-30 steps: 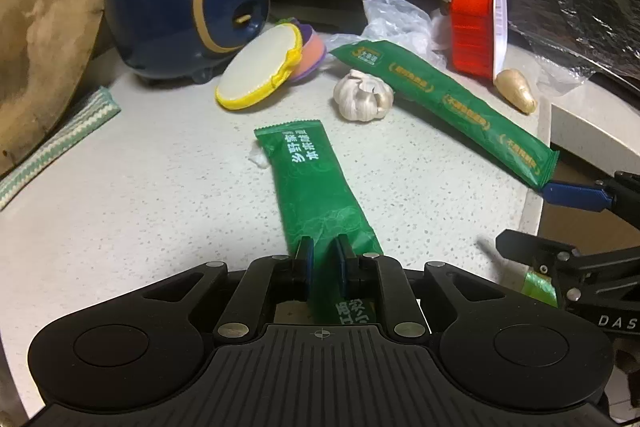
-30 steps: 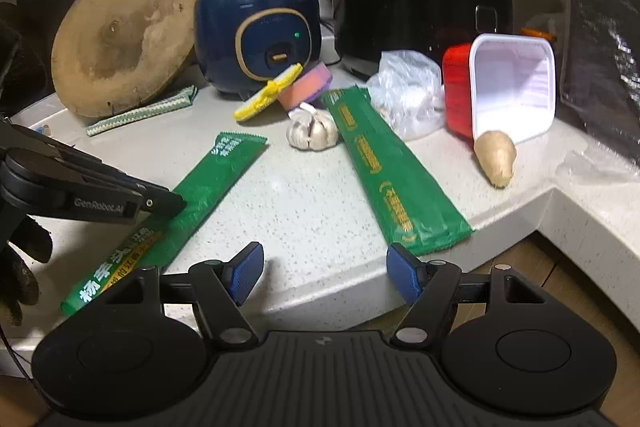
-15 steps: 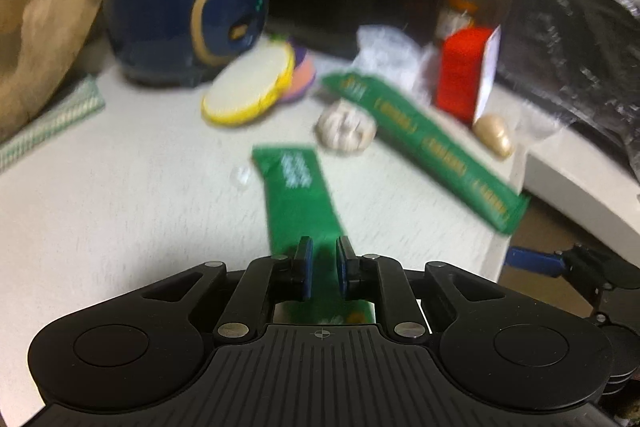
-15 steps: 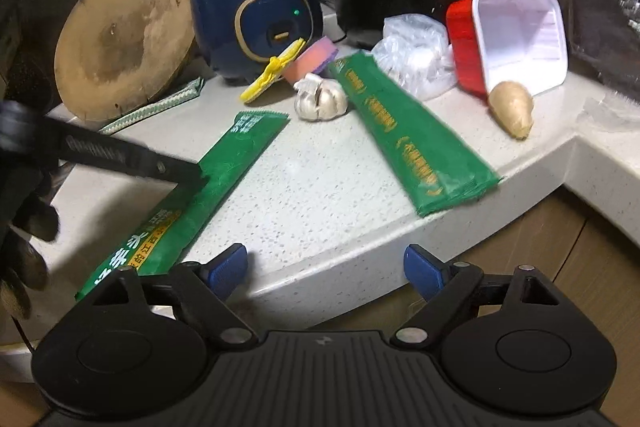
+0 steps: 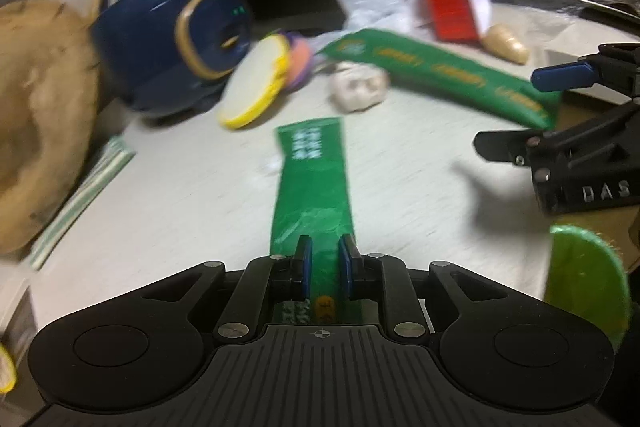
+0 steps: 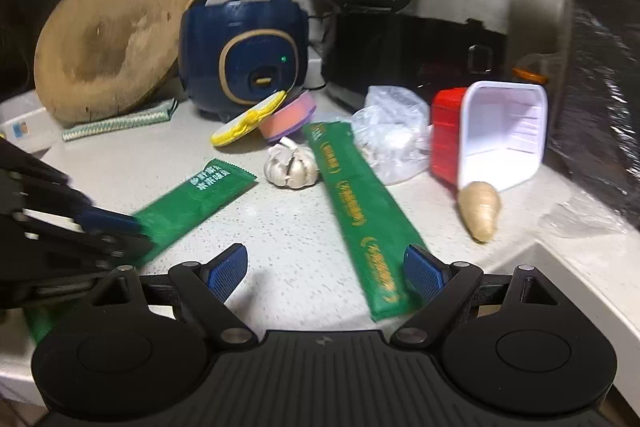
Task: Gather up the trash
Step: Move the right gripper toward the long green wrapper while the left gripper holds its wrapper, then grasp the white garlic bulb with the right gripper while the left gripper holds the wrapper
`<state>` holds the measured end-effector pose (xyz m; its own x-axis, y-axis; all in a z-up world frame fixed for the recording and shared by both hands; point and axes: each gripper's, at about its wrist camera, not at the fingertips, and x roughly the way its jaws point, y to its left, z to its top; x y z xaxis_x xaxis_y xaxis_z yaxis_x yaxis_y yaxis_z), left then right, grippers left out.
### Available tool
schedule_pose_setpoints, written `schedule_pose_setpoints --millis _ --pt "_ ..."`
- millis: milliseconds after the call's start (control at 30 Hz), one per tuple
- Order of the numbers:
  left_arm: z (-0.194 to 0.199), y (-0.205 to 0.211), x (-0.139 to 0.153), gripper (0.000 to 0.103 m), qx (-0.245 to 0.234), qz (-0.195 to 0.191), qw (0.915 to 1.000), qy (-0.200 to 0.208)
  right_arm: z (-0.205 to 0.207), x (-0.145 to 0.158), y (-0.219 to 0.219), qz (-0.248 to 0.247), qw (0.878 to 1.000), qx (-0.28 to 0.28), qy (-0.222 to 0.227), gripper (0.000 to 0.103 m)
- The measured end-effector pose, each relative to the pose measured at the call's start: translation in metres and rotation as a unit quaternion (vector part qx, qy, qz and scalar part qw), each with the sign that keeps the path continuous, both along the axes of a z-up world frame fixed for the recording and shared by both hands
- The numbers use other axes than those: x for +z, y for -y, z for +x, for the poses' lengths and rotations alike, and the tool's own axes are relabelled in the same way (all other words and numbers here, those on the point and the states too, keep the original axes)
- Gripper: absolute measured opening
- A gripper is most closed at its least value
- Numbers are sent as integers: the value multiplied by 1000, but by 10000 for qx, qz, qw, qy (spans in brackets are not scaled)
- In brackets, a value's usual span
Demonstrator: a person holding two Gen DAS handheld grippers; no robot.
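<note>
My left gripper [image 5: 325, 255] is shut on the near end of a short green wrapper [image 5: 312, 179], which stretches away over the white counter [image 5: 180, 195]. The wrapper also shows in the right wrist view [image 6: 192, 203], with the left gripper [image 6: 136, 231] on it at the left edge. A longer green wrapper [image 6: 356, 211] lies to the right, its near end between my right gripper's open fingers. My right gripper [image 6: 326, 267] is open and empty; it also shows in the left wrist view [image 5: 532, 111].
On the counter stand a navy rice cooker [image 6: 244, 55], a round wooden board [image 6: 104, 43], yellow and pink lids [image 6: 272, 115], a garlic bulb [image 6: 292, 167], a clear plastic bag [image 6: 392, 135], a red and white tub [image 6: 492, 135] and a ginger piece [image 6: 480, 207]. The counter edge drops at right.
My left gripper has swung and lifted with the short wrapper still held. My right gripper has moved in over the counter edge, up to the long wrapper's near end.
</note>
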<state>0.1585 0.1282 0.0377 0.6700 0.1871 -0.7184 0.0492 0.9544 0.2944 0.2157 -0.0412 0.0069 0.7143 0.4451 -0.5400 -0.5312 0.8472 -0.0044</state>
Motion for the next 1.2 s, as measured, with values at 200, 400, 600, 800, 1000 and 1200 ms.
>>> schedule_pose_setpoints --millis 200,400,600,800,1000,1200 --pt "-10 -30 6 21 439 -209 9988 42 15 -10 -22 -157 9998 39 152 87" --pt "-12 -40 17 21 146 -754 9970 126 44 -10 -23 -167 9998 -85 -21 87" --pt "3 -42 5 21 30 -667 9978 39 39 -6 -9 682 9905 623 -1018 87" --pt "11 -37 0 42 -145 -744 9971 -107 30 -14 -14 493 9919 641 -984 93" --pt "11 -38 -2 61 -224 -1068 9939 -148 29 -16 -14 649 9897 729 -1046 103" --pt "8 -37 5 59 -337 -1042 9940 -33 28 -16 -15 467 9896 878 -1037 103"
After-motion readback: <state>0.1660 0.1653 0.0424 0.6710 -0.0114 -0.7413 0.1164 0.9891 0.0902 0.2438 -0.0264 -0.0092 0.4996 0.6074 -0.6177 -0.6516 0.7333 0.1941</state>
